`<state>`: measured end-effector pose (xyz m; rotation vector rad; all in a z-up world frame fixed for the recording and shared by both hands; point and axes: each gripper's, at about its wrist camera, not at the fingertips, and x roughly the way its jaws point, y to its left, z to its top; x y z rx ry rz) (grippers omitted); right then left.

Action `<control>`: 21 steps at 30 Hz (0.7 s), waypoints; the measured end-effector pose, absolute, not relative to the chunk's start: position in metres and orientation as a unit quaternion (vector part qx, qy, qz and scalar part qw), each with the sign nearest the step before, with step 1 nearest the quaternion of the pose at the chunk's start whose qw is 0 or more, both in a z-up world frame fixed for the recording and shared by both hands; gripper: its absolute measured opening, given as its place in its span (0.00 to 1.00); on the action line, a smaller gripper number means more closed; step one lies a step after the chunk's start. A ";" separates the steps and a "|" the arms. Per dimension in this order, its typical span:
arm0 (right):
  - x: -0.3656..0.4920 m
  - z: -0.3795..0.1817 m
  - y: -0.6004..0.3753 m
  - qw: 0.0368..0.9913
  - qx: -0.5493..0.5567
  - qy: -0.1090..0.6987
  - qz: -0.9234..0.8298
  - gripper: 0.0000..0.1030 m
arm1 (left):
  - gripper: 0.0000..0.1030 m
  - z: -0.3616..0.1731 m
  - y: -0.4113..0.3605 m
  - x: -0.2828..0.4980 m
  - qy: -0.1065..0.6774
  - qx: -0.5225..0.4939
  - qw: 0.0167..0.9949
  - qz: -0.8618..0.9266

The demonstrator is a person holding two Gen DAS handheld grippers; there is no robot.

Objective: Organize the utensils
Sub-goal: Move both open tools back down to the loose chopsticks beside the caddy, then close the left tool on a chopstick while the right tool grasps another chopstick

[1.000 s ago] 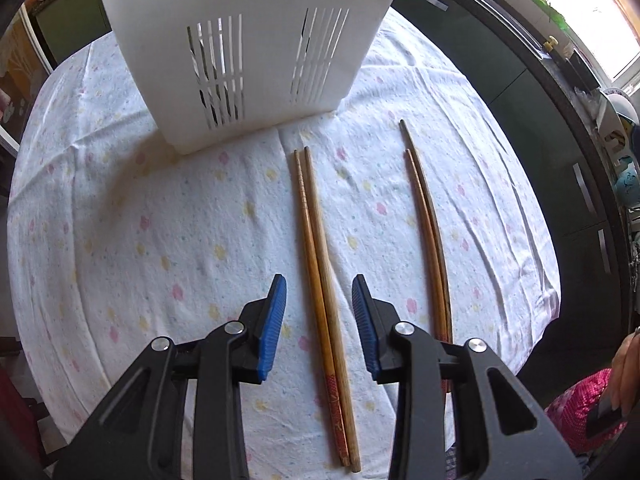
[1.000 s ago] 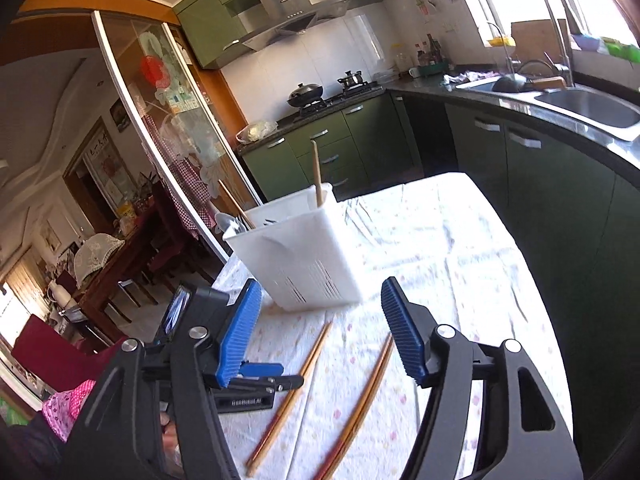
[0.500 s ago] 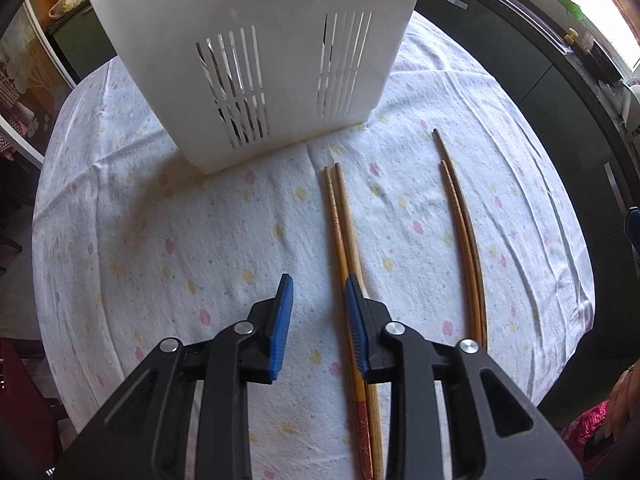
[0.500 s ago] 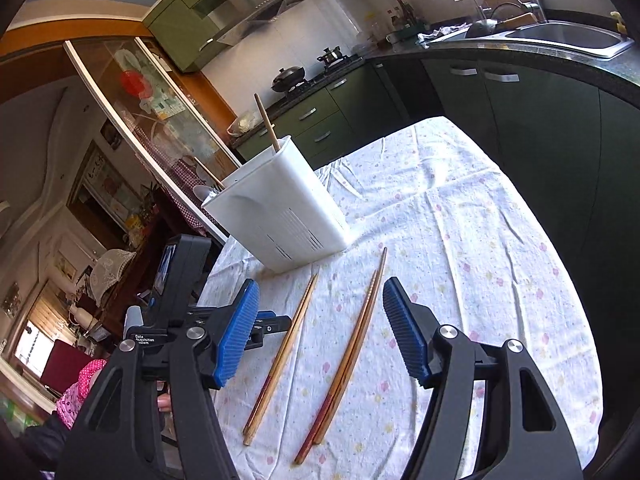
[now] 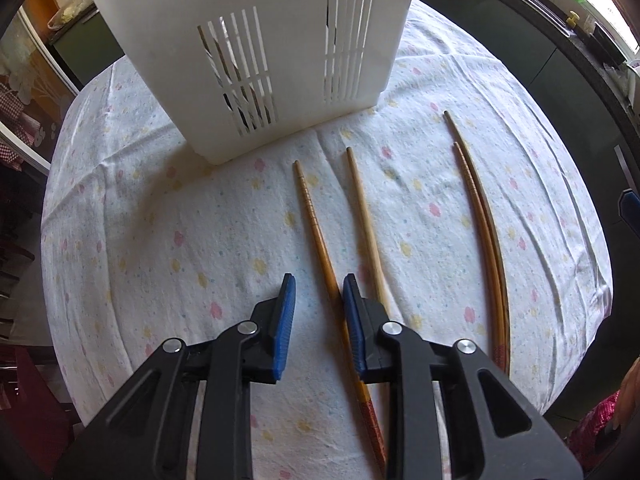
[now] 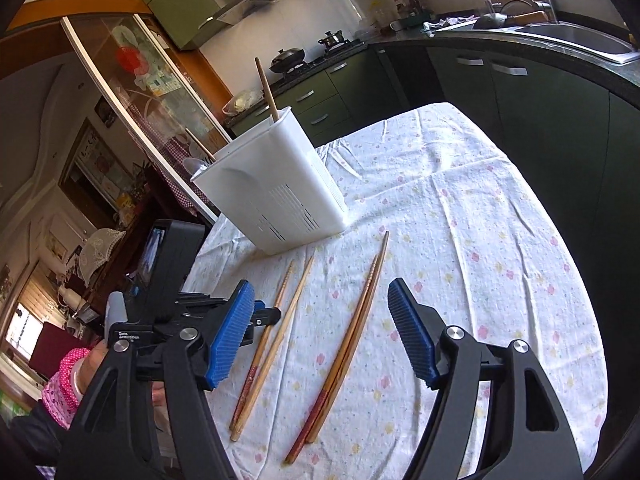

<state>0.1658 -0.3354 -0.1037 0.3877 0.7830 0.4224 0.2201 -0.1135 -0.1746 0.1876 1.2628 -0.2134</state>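
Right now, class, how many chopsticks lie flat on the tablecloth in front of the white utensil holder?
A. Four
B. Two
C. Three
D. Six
A: one pair lies spread apart by the left gripper, and a second pair lies close together, all on the tablecloth before the white holder.

4 chopsticks (image 5: 316,232) lie on the cloth — 1 white utensil holder (image 5: 256,40) — 2 claws (image 5: 316,296).

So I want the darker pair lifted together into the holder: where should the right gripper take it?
Grip the darker pair near mid-length, where both sticks lie touching; their tips are staggered. Come from above with the right gripper open across them, since they lie flat on the cloth. It probably needs to go lower.
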 end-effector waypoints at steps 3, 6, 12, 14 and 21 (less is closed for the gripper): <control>0.180 -0.116 -0.331 0.884 0.165 0.399 0.181 0.69 | 0.23 -0.175 -0.106 0.218 0.592 0.084 0.796 -0.097; 0.202 -0.132 -0.327 0.884 0.126 0.429 0.135 0.67 | 0.23 -0.176 -0.103 0.217 0.591 0.084 0.796 -0.098; 0.233 -0.154 -0.307 0.881 0.068 0.460 0.090 0.58 | 0.23 -0.176 -0.103 0.217 0.587 0.085 0.798 -0.105; 0.239 -0.160 -0.300 0.878 0.053 0.468 0.084 0.58 | 0.23 -0.176 -0.102 0.215 0.586 0.084 0.798 -0.107; 0.240 -0.175 -0.288 0.877 0.009 0.478 0.059 0.58 | 0.23 -0.173 -0.097 0.212 0.582 0.084 0.800 -0.118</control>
